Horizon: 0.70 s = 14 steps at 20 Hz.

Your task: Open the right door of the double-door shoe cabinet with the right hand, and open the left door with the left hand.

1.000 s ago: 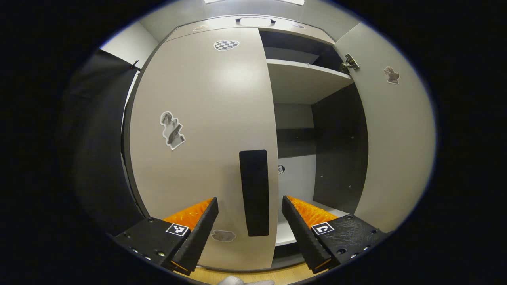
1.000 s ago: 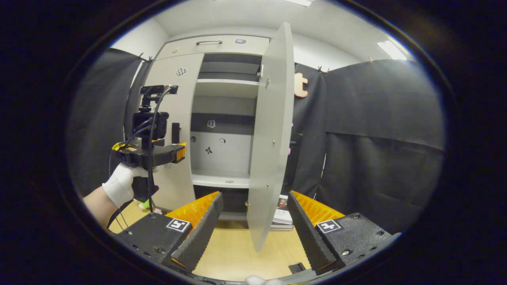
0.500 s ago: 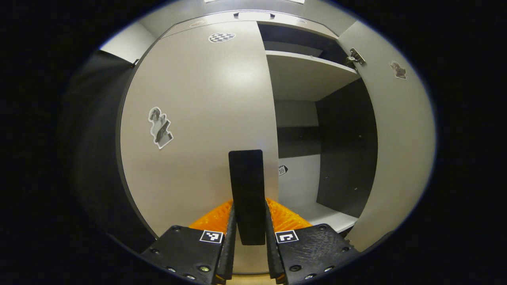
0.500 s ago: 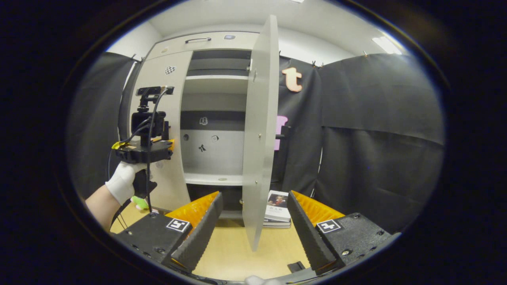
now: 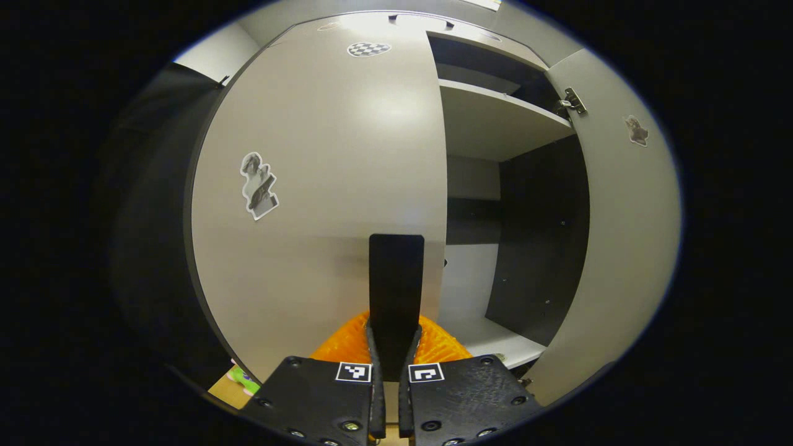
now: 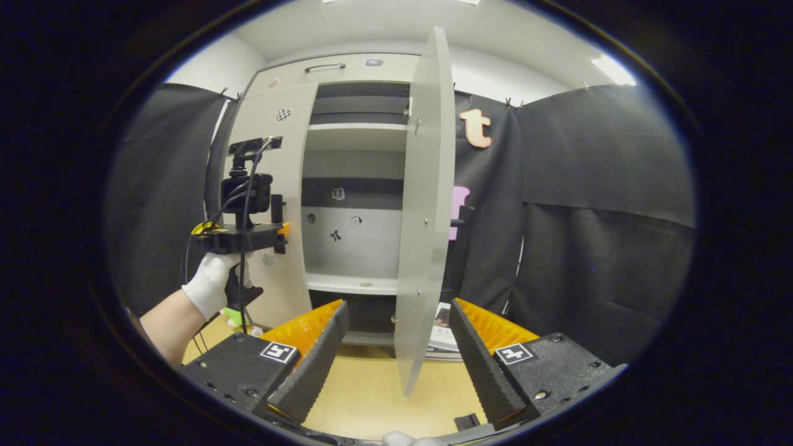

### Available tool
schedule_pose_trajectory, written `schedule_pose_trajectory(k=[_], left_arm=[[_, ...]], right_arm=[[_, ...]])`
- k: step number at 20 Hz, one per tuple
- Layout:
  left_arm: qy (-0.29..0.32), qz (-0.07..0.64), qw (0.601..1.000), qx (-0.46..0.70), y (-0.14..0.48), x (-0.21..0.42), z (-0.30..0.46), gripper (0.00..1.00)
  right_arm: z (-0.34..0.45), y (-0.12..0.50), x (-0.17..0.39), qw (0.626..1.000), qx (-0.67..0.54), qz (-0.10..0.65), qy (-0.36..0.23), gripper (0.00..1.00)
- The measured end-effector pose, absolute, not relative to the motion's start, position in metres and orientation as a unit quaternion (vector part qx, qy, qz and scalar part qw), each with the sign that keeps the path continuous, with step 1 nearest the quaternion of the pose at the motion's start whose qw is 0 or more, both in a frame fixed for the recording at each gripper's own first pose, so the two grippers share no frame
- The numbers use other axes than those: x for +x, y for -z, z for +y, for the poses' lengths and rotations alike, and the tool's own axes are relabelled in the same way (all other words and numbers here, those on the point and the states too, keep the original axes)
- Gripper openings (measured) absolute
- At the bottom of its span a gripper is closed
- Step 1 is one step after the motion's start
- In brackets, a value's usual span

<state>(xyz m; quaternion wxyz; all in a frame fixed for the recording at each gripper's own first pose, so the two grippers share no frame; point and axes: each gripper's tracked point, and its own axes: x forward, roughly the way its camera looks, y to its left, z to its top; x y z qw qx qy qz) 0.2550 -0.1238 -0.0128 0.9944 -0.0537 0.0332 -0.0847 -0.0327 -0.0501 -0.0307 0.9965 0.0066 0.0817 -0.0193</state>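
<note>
In the left gripper view, the left gripper [image 5: 391, 396] has its two black ribbed fingers pressed together on the lower end of the flat black bar handle [image 5: 396, 291] of the pale grey left door [image 5: 322, 186]. The handle's long axis runs straight up and down, close to the door's free right edge. The door is tall and upright and faces the camera almost flat, so whether it has begun to swing cannot be told. Two stickers lie on its face: a checkered oval [image 5: 368, 48] near the top and a cut-out figure [image 5: 259, 184] at mid-height on the left.

To its right the cabinet interior shows a pale shelf [image 5: 495, 121] above a dark compartment, and the pale grey right door [image 5: 619, 217] stands swung out, a metal hinge [image 5: 573, 102] at its top.

In the right gripper view, the right gripper [image 6: 399, 359] is spread wide with nothing between its fingers. The right door [image 6: 424, 210] stands edge-on between them, farther off, upright, open roughly square to the cabinet front. A white-gloved hand [image 6: 214, 288] holds the left gripper [image 6: 280, 228] against the left door [image 6: 272, 186]. A stack of books [image 6: 443, 328] lies on the wooden floor [image 6: 372, 396] behind the open door.
</note>
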Motion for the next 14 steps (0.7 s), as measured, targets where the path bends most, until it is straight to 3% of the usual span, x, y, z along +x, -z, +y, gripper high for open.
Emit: schedule_pose_trajectory(k=[14], left_arm=[[0.1, 0.035, 0.993, -0.053, 0.012, 0.191, -0.094, 0.07]], right_arm=[[-0.018, 0.039, -0.057, 0.995, 0.02, 0.08, -0.058, 1.0]])
